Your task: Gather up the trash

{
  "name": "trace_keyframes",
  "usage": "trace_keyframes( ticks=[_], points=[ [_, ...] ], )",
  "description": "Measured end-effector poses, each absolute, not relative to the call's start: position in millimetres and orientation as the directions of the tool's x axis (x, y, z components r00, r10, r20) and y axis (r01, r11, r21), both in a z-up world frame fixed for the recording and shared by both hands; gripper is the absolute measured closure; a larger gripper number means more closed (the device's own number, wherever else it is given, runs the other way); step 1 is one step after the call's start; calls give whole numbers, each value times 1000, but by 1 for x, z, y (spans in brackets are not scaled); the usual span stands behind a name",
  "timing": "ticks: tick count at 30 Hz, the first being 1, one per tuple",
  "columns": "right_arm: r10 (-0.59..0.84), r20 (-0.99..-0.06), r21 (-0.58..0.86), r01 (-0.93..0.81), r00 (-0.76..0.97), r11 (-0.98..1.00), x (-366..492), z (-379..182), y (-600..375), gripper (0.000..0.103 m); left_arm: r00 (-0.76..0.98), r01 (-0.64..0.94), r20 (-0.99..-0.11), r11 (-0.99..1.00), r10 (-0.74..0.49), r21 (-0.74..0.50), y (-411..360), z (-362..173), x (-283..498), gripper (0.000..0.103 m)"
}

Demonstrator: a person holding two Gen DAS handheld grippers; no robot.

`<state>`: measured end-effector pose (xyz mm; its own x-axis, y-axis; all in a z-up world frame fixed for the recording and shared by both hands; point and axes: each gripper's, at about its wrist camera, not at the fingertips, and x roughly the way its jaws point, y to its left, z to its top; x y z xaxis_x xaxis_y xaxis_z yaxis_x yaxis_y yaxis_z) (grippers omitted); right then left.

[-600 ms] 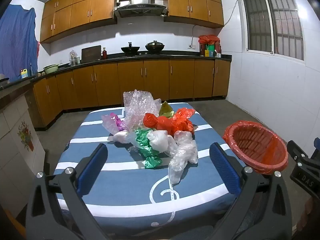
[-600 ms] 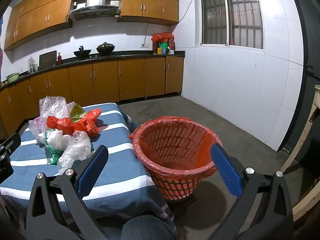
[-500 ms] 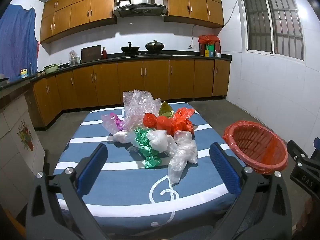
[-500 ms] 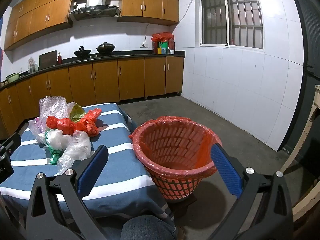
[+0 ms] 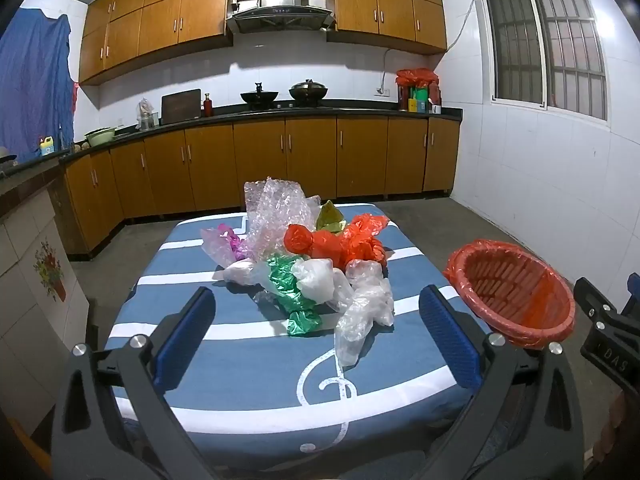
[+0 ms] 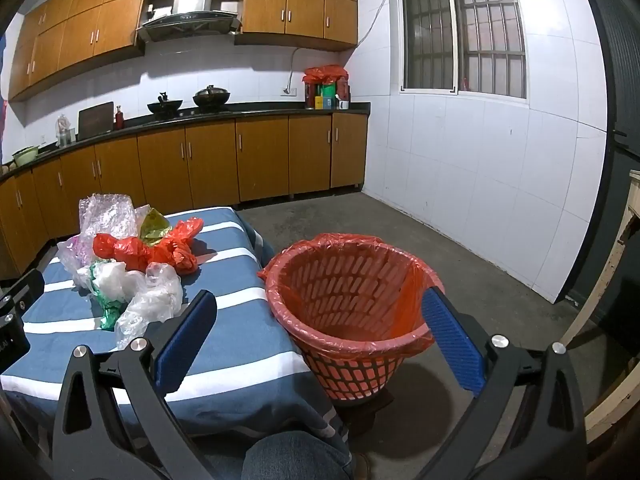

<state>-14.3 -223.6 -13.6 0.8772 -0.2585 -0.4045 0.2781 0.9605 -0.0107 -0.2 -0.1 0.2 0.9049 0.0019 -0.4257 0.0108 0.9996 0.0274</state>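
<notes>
A heap of crumpled plastic bags lies in the middle of the blue striped table: clear, red, green, pink and bubble wrap. The same heap shows at the left in the right wrist view. My left gripper hovers open over the table's near half, short of the heap, with nothing between its blue pads. A red basket lined with a red bag stands on a low stand beside the table's right edge. My right gripper is open in front of the basket, holding nothing.
Wooden kitchen cabinets and a dark counter run along the back and left walls. Bare concrete floor lies right of the basket up to the white tiled wall. A person's knee in jeans is at the bottom edge.
</notes>
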Motion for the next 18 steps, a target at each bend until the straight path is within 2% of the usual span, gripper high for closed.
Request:
trace_keyframes(
  ticks=[18],
  points=[
    [-259, -403, -11, 278, 878, 960, -14, -12, -223, 2, 903, 12, -429, 1000, 0, 26, 0, 0, 0, 4]
  ],
)
